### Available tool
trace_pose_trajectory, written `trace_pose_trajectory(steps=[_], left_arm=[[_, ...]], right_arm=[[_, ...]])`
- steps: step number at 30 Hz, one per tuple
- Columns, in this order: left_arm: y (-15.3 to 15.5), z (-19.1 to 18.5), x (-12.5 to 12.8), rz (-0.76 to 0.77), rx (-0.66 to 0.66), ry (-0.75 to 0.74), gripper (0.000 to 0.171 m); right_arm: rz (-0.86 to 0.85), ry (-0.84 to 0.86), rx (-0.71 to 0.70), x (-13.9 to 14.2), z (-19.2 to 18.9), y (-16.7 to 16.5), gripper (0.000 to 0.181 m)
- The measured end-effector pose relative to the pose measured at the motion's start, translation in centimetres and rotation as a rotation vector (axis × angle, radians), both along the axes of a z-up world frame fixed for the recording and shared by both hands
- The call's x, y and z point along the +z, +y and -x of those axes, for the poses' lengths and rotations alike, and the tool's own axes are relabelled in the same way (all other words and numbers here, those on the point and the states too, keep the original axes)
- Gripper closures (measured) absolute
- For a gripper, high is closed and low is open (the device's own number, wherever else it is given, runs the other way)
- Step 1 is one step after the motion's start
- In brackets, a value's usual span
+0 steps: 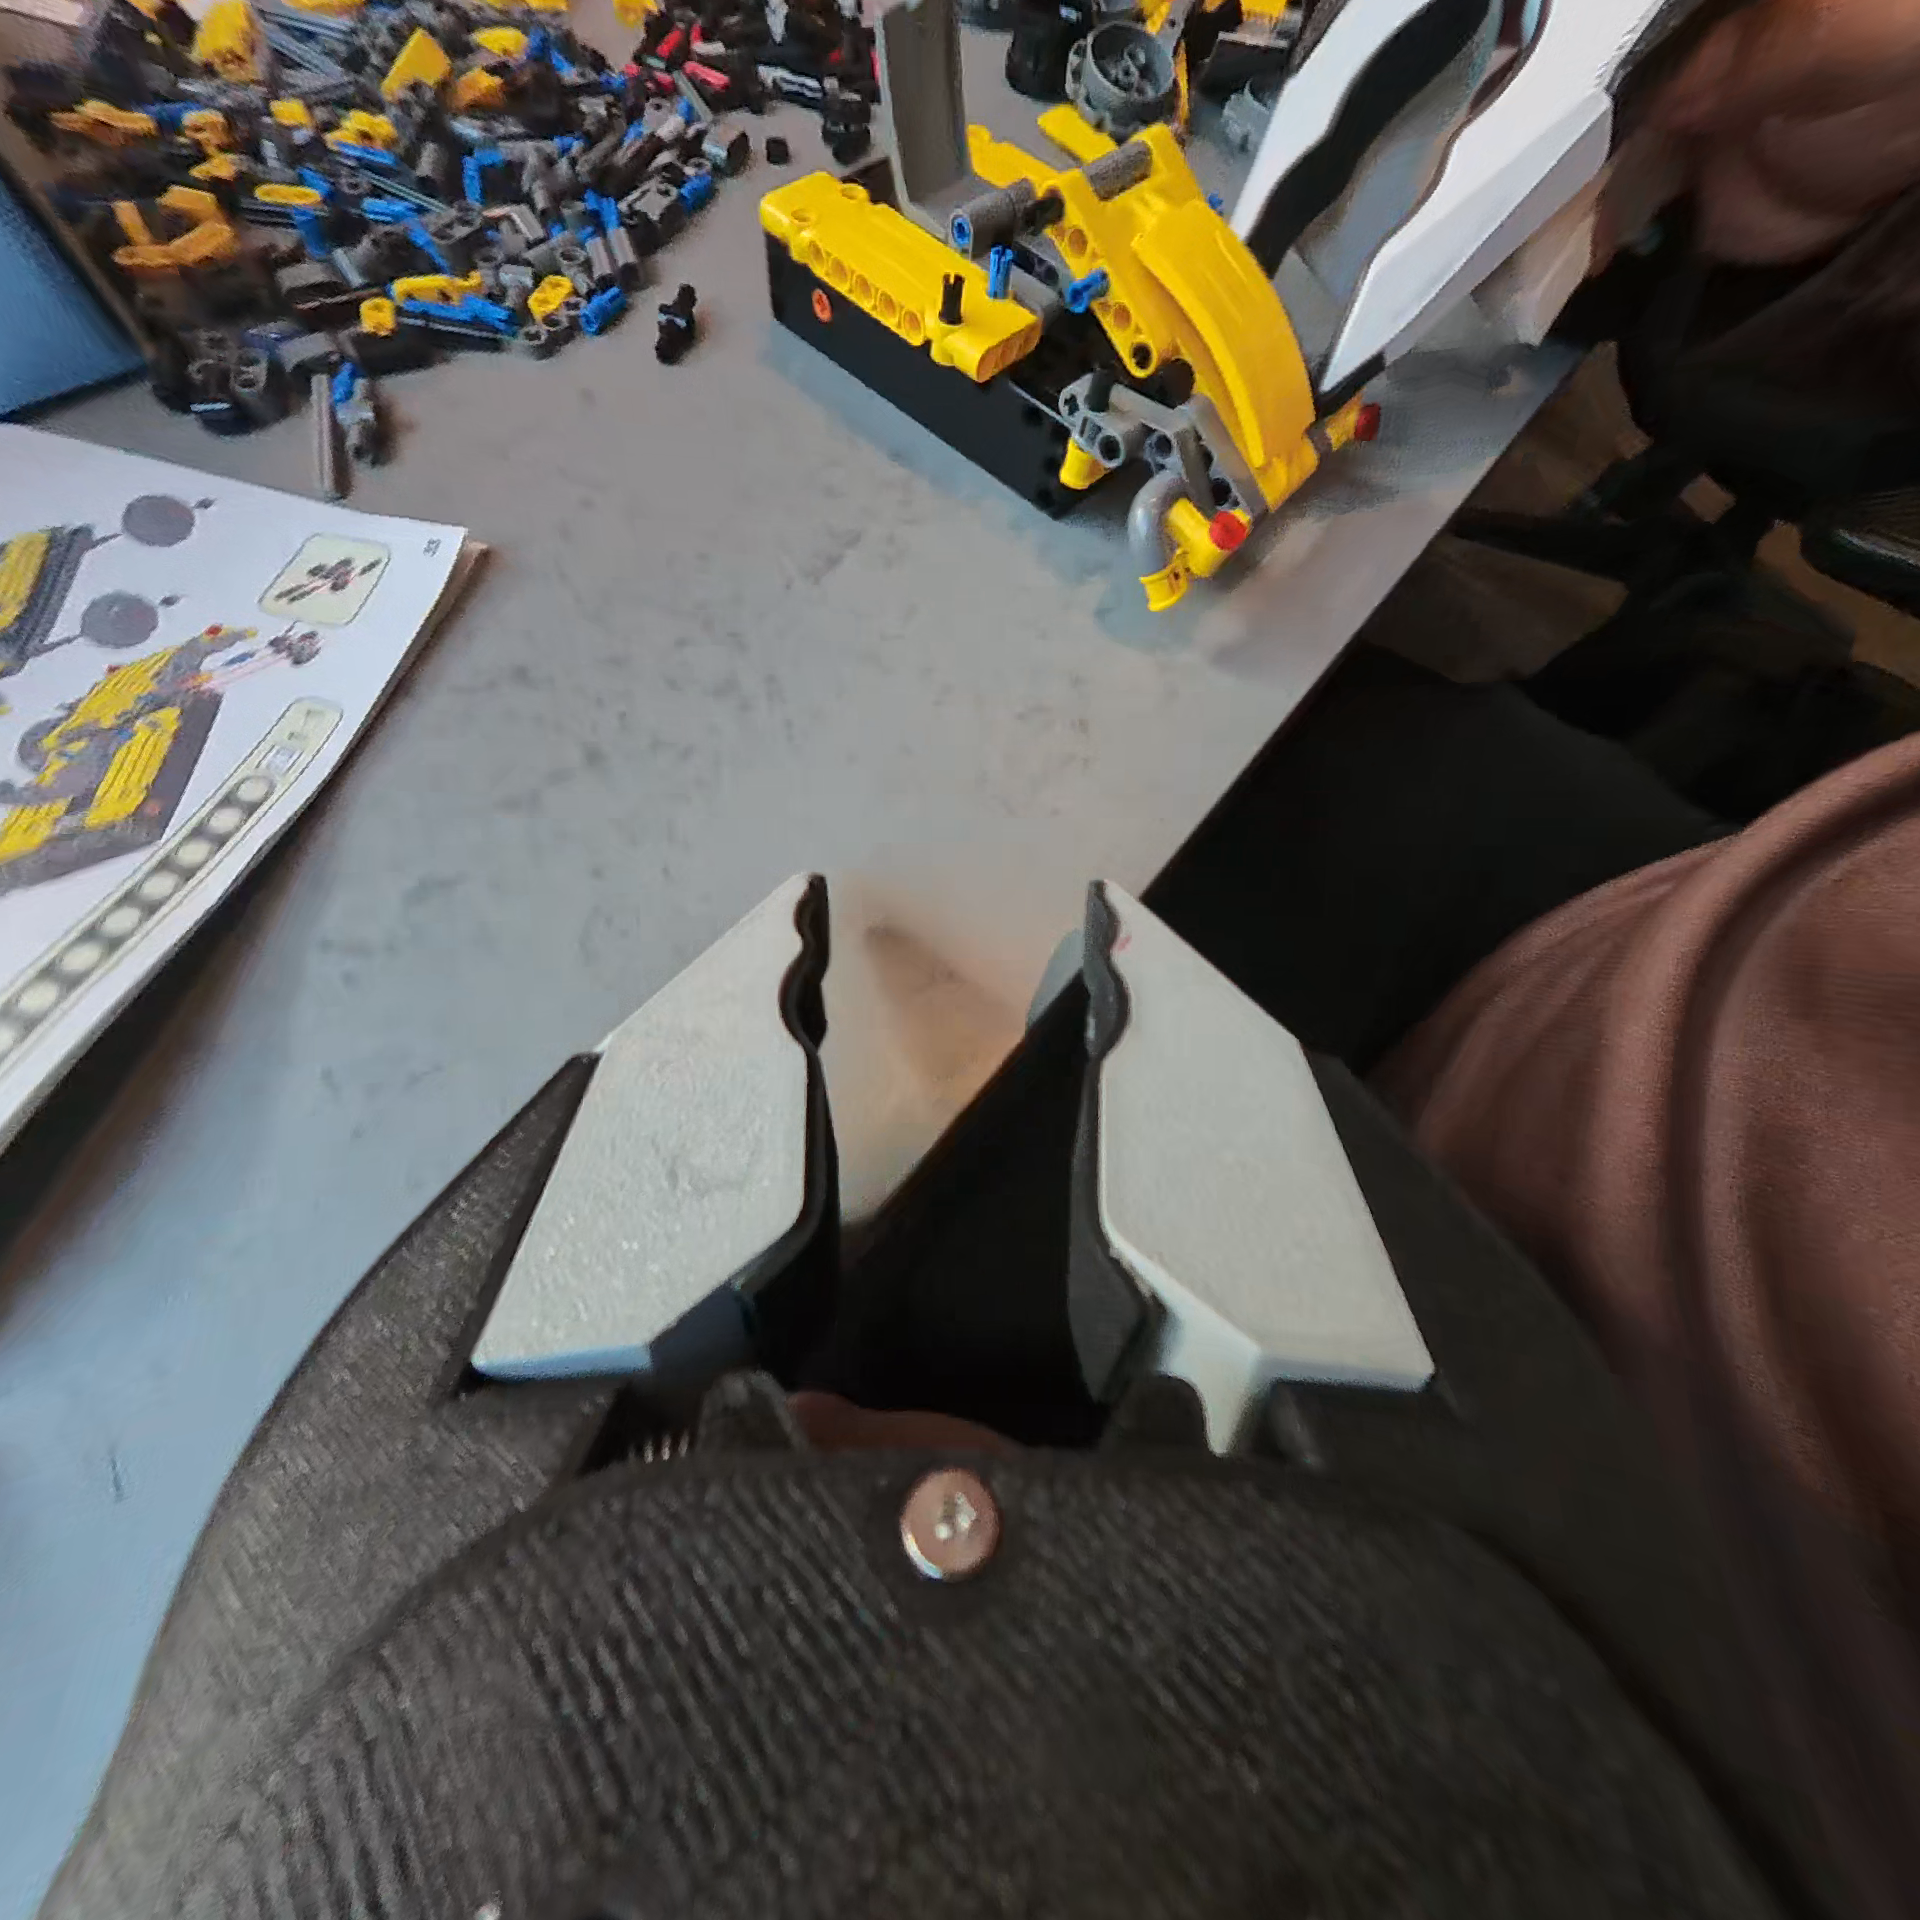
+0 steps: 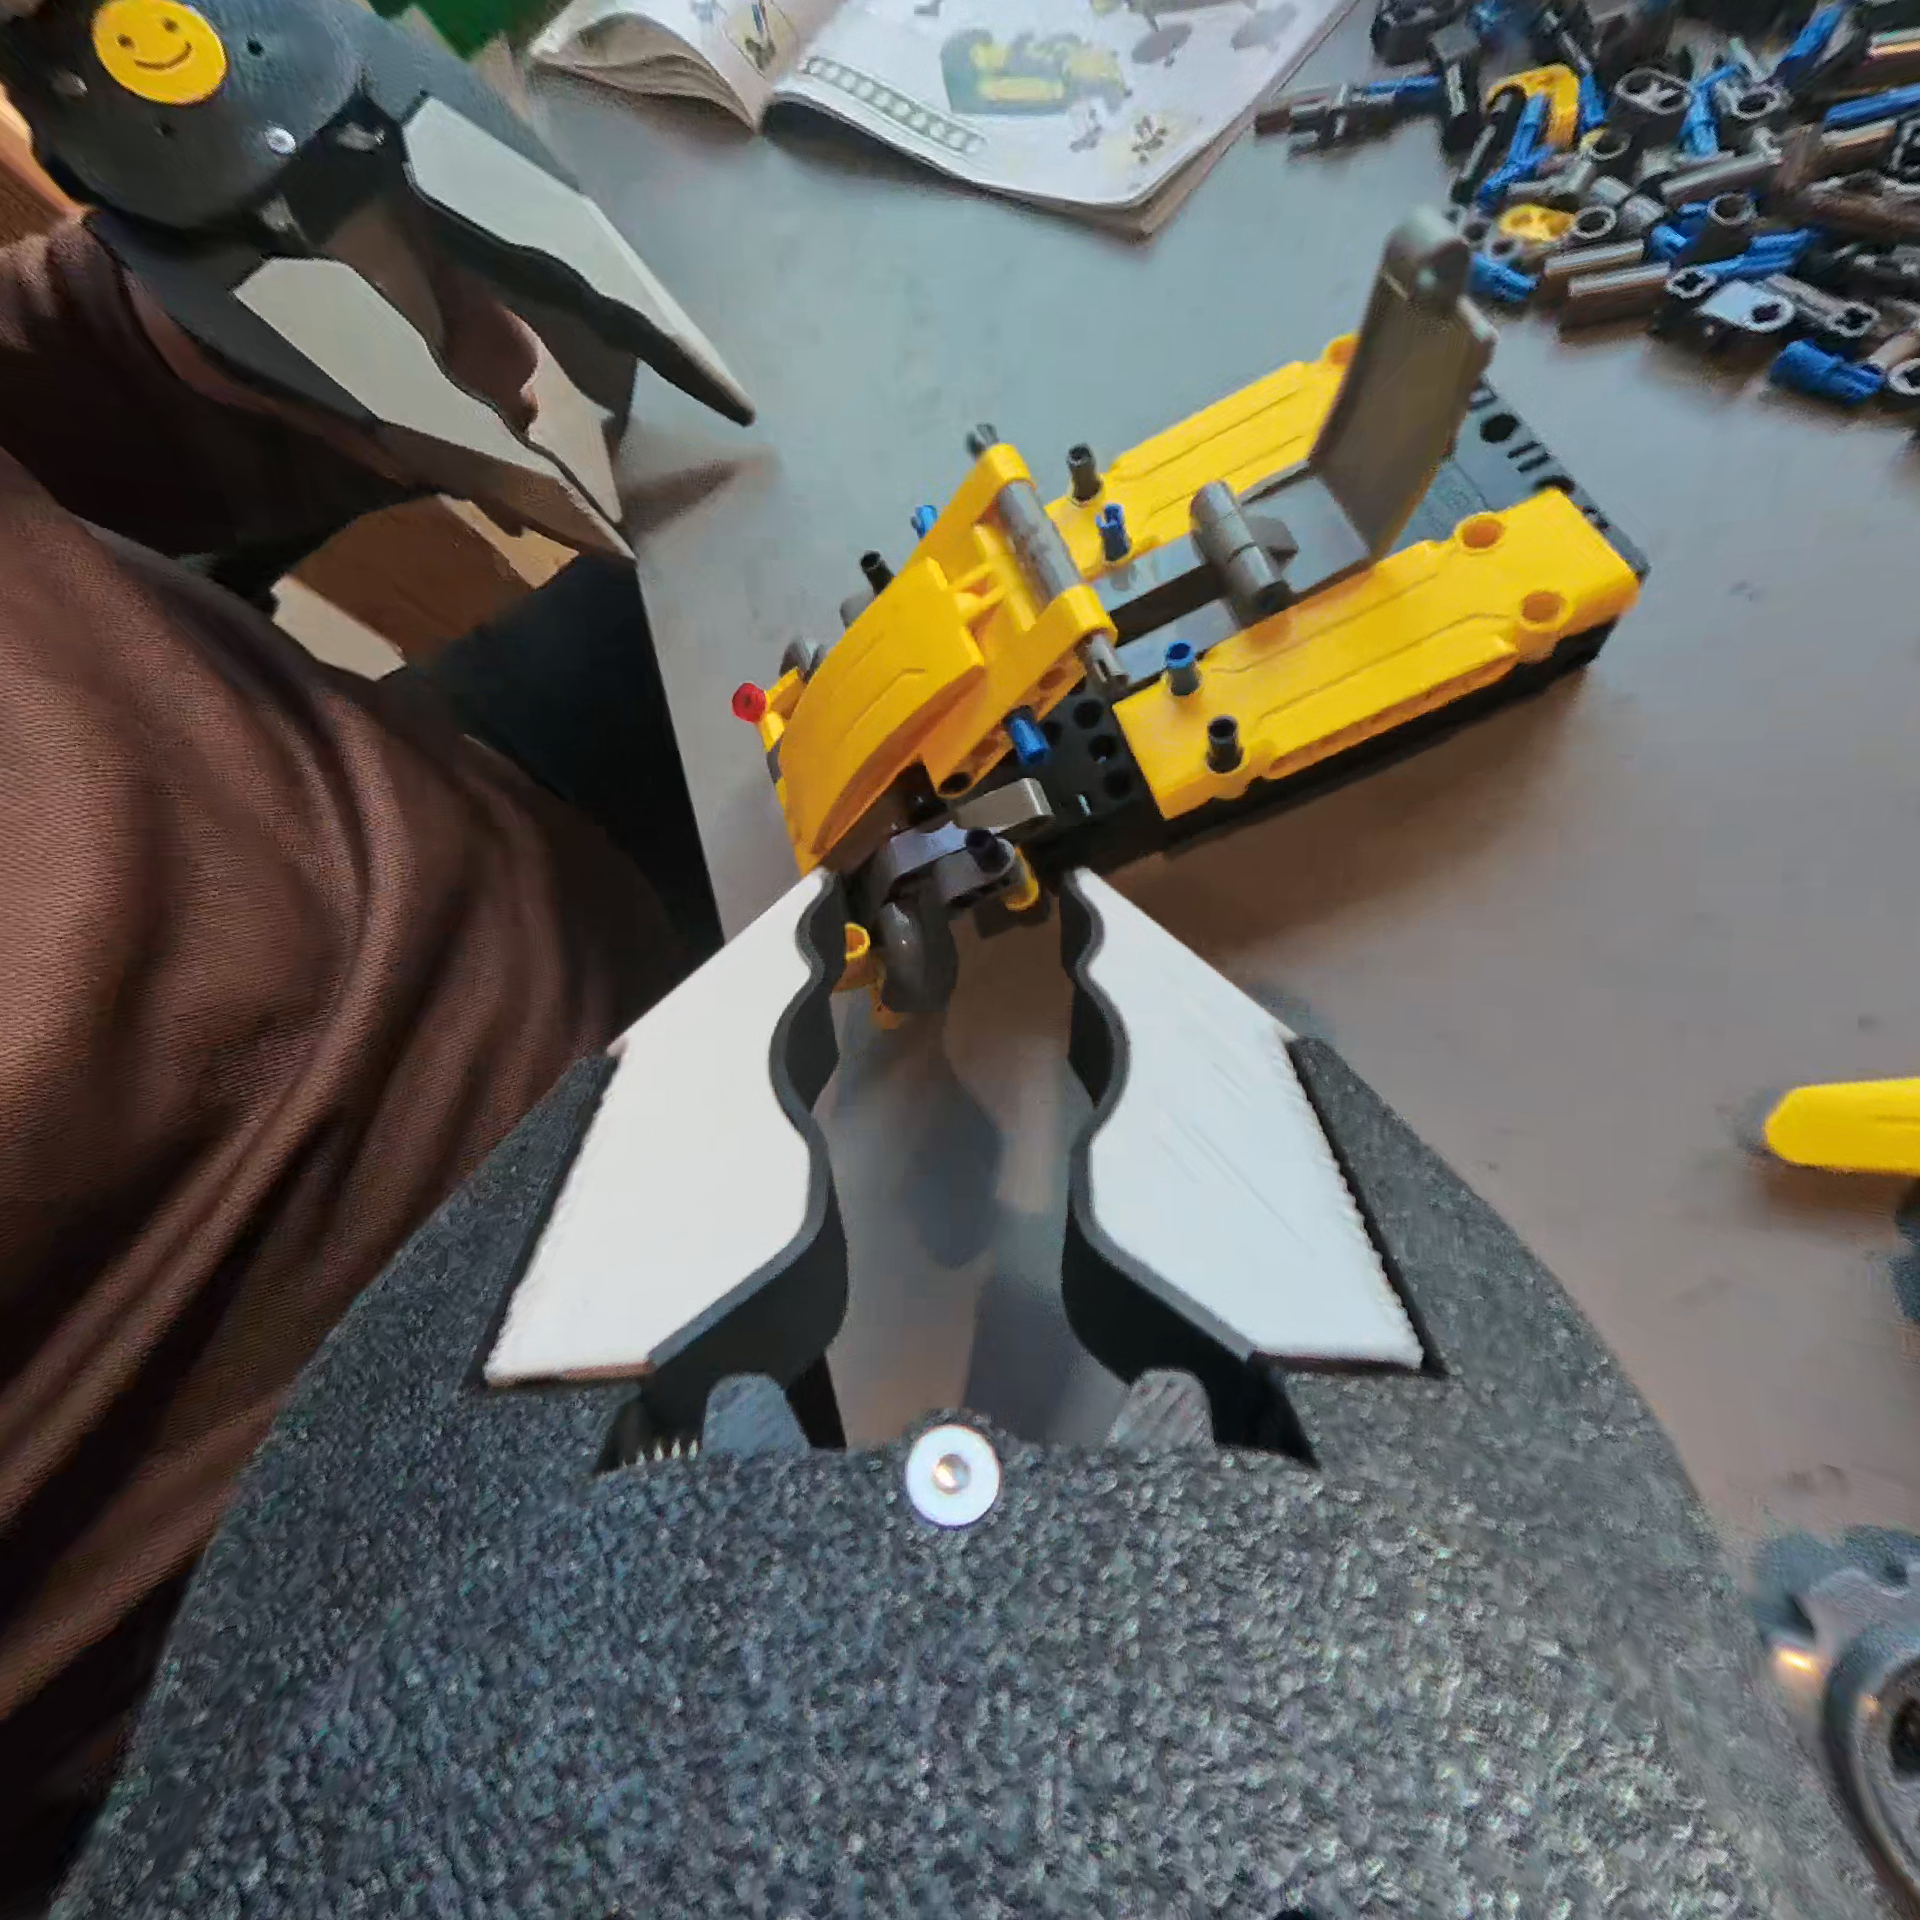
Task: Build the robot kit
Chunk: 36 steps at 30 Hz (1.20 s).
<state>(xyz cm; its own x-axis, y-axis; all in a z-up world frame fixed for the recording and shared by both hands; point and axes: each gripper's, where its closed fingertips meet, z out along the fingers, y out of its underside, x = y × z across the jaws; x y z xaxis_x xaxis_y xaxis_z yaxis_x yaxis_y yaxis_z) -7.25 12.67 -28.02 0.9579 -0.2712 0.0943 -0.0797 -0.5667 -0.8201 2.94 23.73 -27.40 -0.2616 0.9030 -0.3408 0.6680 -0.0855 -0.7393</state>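
A: Right gripper [image 2: 951,904] jaws stand apart, nothing clamped. The tips flank the grey hook piece [image 2: 914,956] at the near end of the yellow-and-black brick model [image 2: 1195,665]; whether they touch it I can't tell, contact isn't clear.

B: Left one?

A: Left gripper [image 1: 956,904] also parted, empty. It hangs over bare table [image 1: 727,675] at the near edge, well apart from the model. Looks parked out of the way, my guess.

B: Where does the model sit?

A: Flat on the grey table, close to the edge by the person's brown sleeve [image 2: 260,935]. Grey panel [image 2: 1403,384] at its far end tilts up. Hook end faces the right gripper, probably why that one is nearest.

B: Surroundings?

A: Open instruction booklet [image 1: 208,707] to the left gripper's left, loose parts pile [image 1: 416,187] of blue, black and yellow pieces beyond. One loose yellow piece [image 2: 1849,1127] lies right of the right gripper, apart from the model.
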Motion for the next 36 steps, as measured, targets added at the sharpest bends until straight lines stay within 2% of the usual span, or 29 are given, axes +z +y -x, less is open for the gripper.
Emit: trace_pose_trajectory(steps=[2,10,14,20,22,26,36], left_arm=[[-1.2,0.1,0.2,-0.034,0.026,-0.015,0.13],[-3.0,-0.5,1.0,-0.154,0.073,-0.075,0.127],[-3.5,-1.5,1.7,-0.268,0.042,-0.105,0.127],[-3.2,-3.2,2.5,-0.348,-0.073,-0.036,0.129],[-3.0,-3.9,2.0,-0.319,-0.105,-0.056,0.129],[-2.3,-4.7,1.9,-0.328,-0.136,-0.005,0.131],[-0.9,-5.5,1.2,-0.333,-0.175,0.083,0.135]], right_arm=[[-0.01,-0.013,0.015,0.0,0.2,-0.7,0.145],[-0.046,0.008,0.042,0.2,3.3,-4.8,0.134],[-0.18,0.134,-0.066,1.1,3.6,-4.4,0.144],[-0.32,0.314,-0.217,4.1,3.5,-2.2,0.141],[-0.301,0.338,-0.246,4.5,3.2,-1.6,0.139],[-0.294,0.359,-0.263,4.7,2.2,-1.1,0.141],[-0.259,0.32,-0.298,3.6,1.4,-0.4,0.143]])
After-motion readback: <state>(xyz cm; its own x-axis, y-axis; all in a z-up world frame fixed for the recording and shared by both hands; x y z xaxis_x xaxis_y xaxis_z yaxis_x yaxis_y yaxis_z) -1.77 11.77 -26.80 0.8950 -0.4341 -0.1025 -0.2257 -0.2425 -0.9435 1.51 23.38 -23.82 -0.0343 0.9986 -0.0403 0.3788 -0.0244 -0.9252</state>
